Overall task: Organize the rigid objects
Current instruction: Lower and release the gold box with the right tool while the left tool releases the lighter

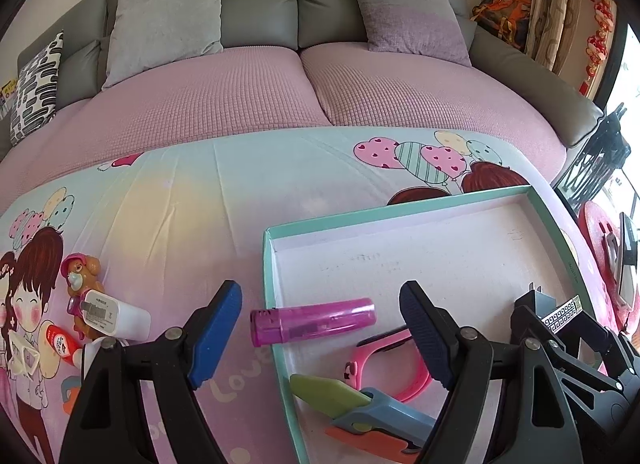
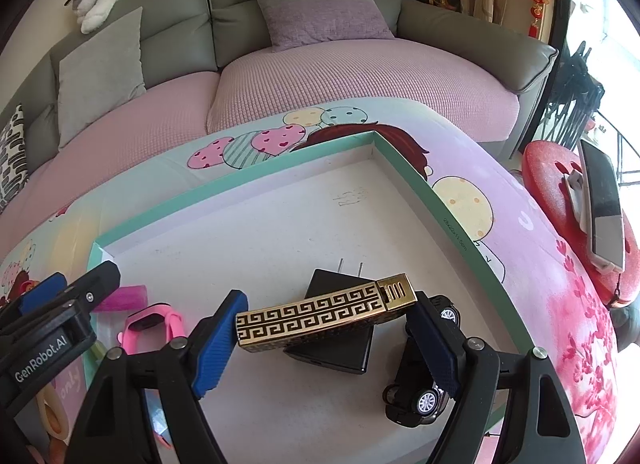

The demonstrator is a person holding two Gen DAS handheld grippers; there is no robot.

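Both grippers tilt downward over the tray (image 2: 404,168). The right gripper (image 2: 326,322) clamps a gold patterned lighter (image 2: 320,314) endwise; the left gripper (image 1: 320,324) stands open around a pink lighter (image 1: 312,320) lying across the tray's edge.

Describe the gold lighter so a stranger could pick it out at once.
Start at the shallow teal-rimmed cardboard tray on the cartoon-print sheet. Near its front right, between the right gripper jaws, a long gold bar-shaped lighter lies across a black plug-in charger. Its black maze pattern on shiny gold separates it from the plain charger and the black toy car beside it.
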